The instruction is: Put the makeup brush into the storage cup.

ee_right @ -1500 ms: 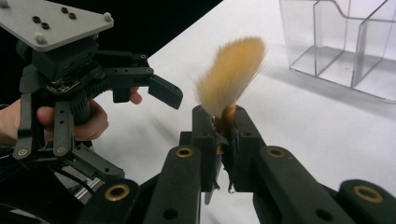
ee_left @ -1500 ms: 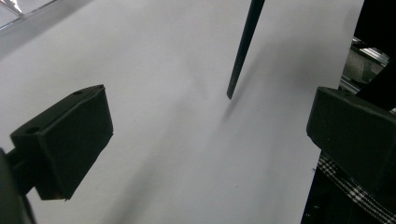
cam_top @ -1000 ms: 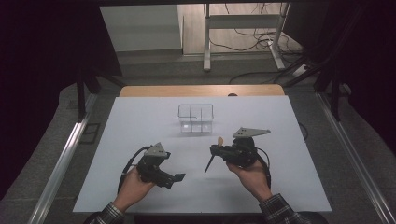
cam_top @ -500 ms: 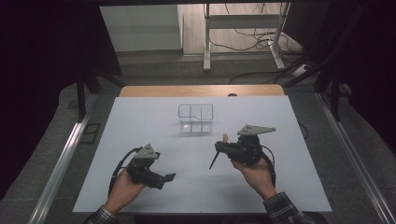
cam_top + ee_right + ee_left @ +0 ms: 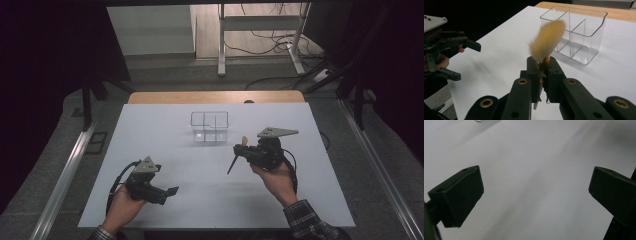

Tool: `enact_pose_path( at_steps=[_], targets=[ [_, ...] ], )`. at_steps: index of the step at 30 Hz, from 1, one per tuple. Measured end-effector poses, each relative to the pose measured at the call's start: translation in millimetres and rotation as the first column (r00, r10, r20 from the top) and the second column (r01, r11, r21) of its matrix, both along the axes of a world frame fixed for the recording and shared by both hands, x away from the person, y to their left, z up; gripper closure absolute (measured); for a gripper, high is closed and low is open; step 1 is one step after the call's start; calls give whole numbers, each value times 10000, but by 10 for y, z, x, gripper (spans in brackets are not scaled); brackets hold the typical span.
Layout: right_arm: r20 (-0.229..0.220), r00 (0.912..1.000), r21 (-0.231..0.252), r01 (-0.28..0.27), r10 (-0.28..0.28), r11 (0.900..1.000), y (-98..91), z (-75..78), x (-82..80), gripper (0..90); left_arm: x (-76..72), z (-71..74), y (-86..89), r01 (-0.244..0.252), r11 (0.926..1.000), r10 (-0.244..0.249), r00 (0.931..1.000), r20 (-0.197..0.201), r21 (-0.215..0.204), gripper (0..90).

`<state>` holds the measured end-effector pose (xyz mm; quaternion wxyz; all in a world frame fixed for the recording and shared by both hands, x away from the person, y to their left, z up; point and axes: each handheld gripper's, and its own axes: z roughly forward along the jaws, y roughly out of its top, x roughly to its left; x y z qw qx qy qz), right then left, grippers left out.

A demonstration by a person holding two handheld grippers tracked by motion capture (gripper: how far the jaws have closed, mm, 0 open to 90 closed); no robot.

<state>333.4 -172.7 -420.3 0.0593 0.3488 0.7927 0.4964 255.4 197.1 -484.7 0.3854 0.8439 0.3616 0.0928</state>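
- High view: right gripper (image 5: 243, 150) clamped on tan-bristled, dark-handled brush (image 5: 236, 159), just in front of clear plastic divided organizer (image 5: 209, 126).
- Left gripper (image 5: 170, 191) gaping, empty, farther front-left.
- Likely remaining: brush into organizer.

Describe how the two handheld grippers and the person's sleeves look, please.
Both grippers, left gripper and right gripper, are black, each with a grey three-cornered plate on top and a black cable trailing. Brass-coloured rivets mark the right one's linkage. The sleeve is dark plaid.

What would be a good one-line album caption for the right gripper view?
Right gripper clamps a makeup brush, tan bristles up, before a clear divided organizer on the white table.
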Motion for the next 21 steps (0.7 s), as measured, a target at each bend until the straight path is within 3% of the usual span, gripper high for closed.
enact_pose_path(
  at_steps=[21],
  targets=[
    [475, 9987, -97, 211, -206, 9997, -9, 202, 256, 838, -117, -16, 222, -508, 9987, 508, 9987, -58, 7, 2]
  ],
)
